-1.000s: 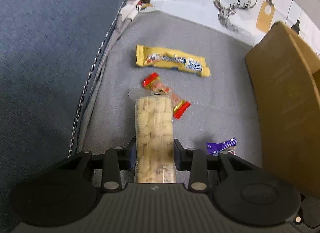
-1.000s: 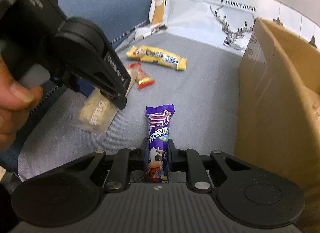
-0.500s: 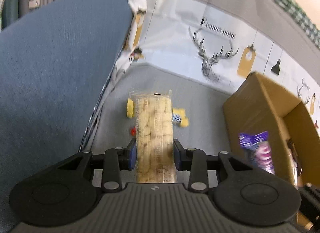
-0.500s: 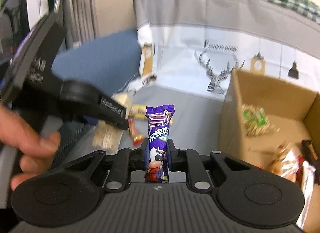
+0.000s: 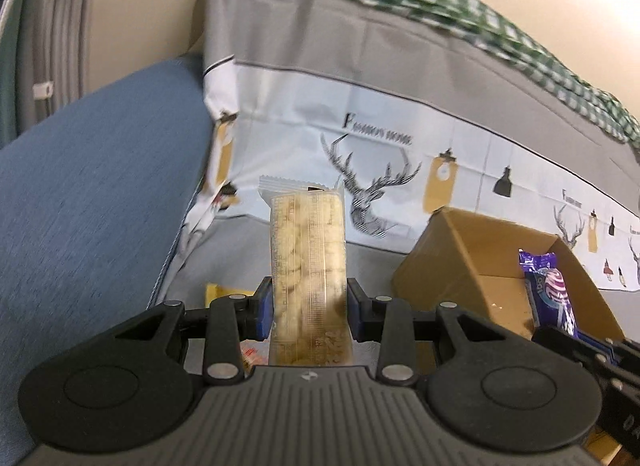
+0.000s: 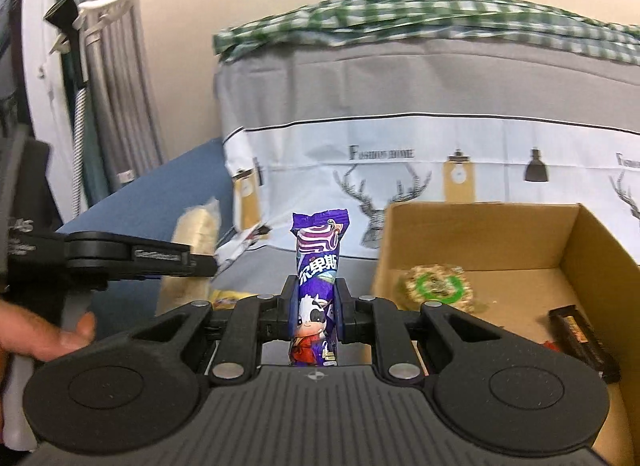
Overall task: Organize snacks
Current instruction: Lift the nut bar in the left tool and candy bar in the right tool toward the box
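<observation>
My left gripper [image 5: 307, 314] is shut on a clear pack of pale biscuits [image 5: 307, 254] that stands upright between its blue pads, lifted above the grey seat. My right gripper [image 6: 315, 308] is shut on a purple candy bar [image 6: 319, 262] with a cartoon cow, also upright. The same purple candy bar [image 5: 547, 290] shows at the right of the left wrist view, and the biscuit pack [image 6: 196, 234] at the left of the right wrist view. An open cardboard box [image 6: 472, 225] stands to the right, just beyond the right gripper. A yellow snack [image 5: 224, 292] lies on the seat below.
Inside the box lie a round green-labelled cake [image 6: 438, 286] and a dark bar [image 6: 578, 334]. A deer-print cover [image 6: 400, 169] hangs over the sofa back, with a green checked cloth [image 6: 400, 13] on top. A blue armrest [image 5: 100, 205] rises at the left. A hand [image 6: 48, 338] holds the left gripper.
Both grippers rose off the seat and tilted up, each keeping its snack. The seat's loose snacks dropped almost out of sight, and the box's inside came into view.
</observation>
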Tool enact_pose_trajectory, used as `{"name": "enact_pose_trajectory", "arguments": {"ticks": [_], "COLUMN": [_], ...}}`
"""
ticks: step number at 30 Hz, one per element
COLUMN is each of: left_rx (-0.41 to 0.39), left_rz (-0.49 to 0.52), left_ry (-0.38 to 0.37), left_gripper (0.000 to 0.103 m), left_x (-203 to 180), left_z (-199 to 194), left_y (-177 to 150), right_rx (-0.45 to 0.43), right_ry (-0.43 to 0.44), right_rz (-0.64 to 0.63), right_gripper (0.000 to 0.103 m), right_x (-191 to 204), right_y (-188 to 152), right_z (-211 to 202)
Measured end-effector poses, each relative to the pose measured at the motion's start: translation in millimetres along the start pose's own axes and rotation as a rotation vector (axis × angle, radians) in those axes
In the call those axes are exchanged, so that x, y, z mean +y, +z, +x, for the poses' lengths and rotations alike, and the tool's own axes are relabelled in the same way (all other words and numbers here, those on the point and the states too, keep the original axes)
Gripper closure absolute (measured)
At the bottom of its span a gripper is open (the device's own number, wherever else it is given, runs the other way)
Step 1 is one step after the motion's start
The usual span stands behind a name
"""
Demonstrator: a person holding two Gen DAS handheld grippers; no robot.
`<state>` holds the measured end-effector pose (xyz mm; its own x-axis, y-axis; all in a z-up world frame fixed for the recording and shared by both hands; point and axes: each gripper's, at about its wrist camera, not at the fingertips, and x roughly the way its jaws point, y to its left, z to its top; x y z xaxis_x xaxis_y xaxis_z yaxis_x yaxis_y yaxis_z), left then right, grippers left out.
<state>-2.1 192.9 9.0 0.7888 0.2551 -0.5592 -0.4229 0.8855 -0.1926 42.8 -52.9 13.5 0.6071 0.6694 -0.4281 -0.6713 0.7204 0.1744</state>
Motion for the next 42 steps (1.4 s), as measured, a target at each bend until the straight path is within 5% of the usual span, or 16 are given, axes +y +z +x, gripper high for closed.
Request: {"name": "enact_pose_trajectory", "arguments": {"ticks": [16, 42], "left_rx": [-0.097, -0.108], "left_rz": [0.057, 0.149], "left_ry": [-0.113, -0.304], "left_gripper": [0.063, 0.063], "left_x": [-57.7, -163.9], "left_z": [-7.8, -8.9], "left_y": [5.2, -26.1], "right_rx": [-0.068, -0.161], "right_ry": [-0.115, -0.310], "right_rz": [0.092, 0.254], "right_gripper": [0.085, 0.086], "right_x": [-62.0, -141.4], "right_y": [6.4, 16.1], "right_z": [-8.9, -33.4]}}
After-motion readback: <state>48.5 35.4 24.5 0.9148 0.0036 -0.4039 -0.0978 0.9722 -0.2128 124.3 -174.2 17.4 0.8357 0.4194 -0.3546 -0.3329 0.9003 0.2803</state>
